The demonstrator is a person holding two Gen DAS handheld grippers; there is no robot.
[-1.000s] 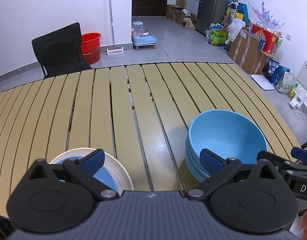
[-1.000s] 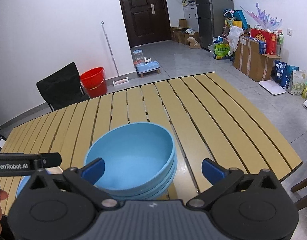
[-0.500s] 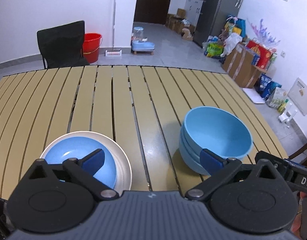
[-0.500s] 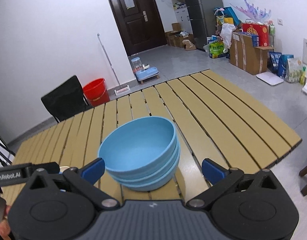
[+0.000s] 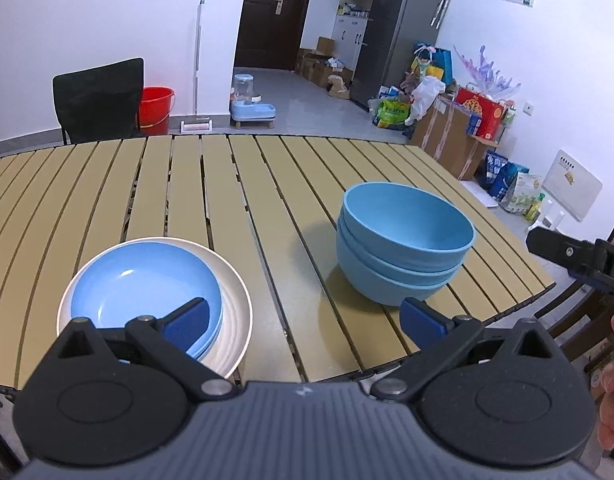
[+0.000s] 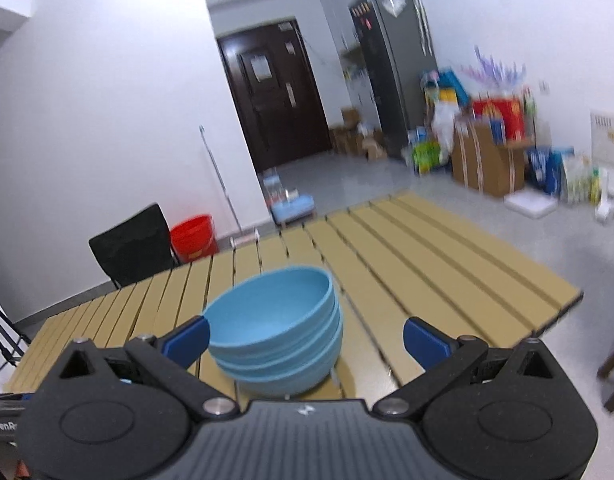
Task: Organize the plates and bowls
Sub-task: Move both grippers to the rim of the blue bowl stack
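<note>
Three nested blue bowls [image 5: 403, 240] stand near the front right of the slatted table [image 5: 235, 184]. To their left a blue plate [image 5: 143, 284] lies on a larger white plate [image 5: 235, 320]. My left gripper [image 5: 303, 322] hangs open above the table's front edge, between the two stacks, holding nothing. In the right wrist view the blue bowls [image 6: 279, 320] sit just beyond my right gripper [image 6: 305, 342], which is open and empty; that view is blurred. The right gripper's tip [image 5: 563, 252] shows at the right edge of the left wrist view.
A black chair [image 5: 99, 100] stands behind the table, with a red bucket [image 5: 155, 106] and a pet water dispenser [image 5: 251, 104] on the floor. Boxes and bags [image 5: 459, 128] line the right wall. A hand [image 5: 611, 396] shows at the lower right.
Both grippers have pulled back and risen from the table. The bowls and plates now appear farther away and fully in view; neither stack has moved.
</note>
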